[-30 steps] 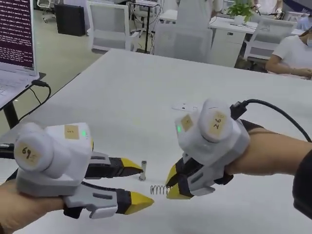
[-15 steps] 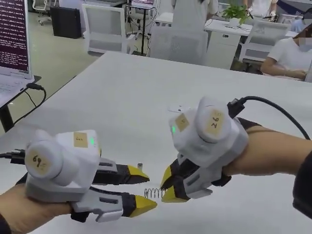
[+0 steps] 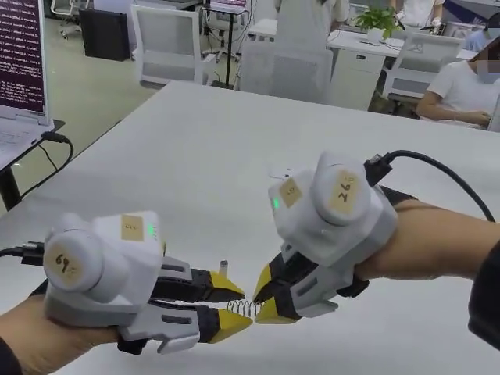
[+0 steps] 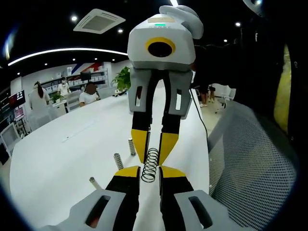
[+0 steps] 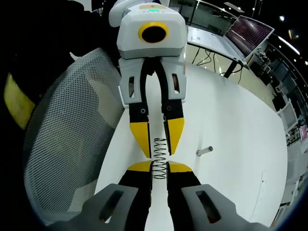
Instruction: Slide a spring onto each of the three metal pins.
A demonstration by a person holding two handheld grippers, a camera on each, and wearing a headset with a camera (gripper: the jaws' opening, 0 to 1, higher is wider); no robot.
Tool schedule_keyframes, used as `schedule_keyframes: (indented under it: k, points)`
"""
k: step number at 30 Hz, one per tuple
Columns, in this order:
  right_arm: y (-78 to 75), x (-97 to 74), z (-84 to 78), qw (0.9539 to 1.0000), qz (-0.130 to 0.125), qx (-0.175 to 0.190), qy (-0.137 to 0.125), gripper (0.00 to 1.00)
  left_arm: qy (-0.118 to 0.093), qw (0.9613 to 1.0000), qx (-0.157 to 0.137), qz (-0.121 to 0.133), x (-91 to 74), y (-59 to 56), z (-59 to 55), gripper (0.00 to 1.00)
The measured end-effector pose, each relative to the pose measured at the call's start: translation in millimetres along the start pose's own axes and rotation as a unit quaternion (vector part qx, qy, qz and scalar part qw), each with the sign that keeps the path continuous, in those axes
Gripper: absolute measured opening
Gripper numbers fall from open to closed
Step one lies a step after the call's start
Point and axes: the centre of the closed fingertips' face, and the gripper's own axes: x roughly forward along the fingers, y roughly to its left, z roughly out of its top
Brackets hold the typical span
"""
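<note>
White tabletop [image 3: 195, 141] below, we're pinching the thin coiled steel spring [image 5: 159, 155] by one end in the right gripper [image 5: 159, 167], left gripper [image 4: 150, 170] flanking its free end, clamp unclear; light, bendy, best held endwise.

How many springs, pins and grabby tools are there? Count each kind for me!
Thin coiled metal spring: 1
Short grey metal pins: 3
White tools with yellow tips, the left tool and the right tool: 2
Total: 6
</note>
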Motion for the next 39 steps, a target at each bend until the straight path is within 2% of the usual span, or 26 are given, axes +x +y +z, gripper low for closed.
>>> schedule_keyframes:
  k: [14,23,28,32,39]
  points:
    - [1.3,0.4,-0.1,0.9999,0.002,-0.009,0.003,0.08,-0.006,0.9999,-0.001,-0.009,0.5,-3.7,0.8,0.03]
    - [4.0,-0.5,0.9,0.9999,0.005,-0.009,-0.006,0.09,-0.007,0.9998,-0.008,-0.017,-0.5,-5.1,1.7,0.03]
    - [4.8,-2.0,-0.7,0.9998,0.004,0.003,-0.021,0.1,-0.008,0.9997,-0.011,-0.019,-1.8,-5.6,2.0,0.03]
    - [6.0,-5.2,-2.8,0.9987,0.006,0.027,-0.042,0.13,-0.012,0.9997,-0.011,-0.021,-3.7,-5.8,2.9,0.03]
    - [6.5,-10.3,-2.3,0.9938,0.008,0.068,-0.087,0.14,-0.024,0.9993,-0.016,-0.023,-6.3,-6.4,6.3,0.03]
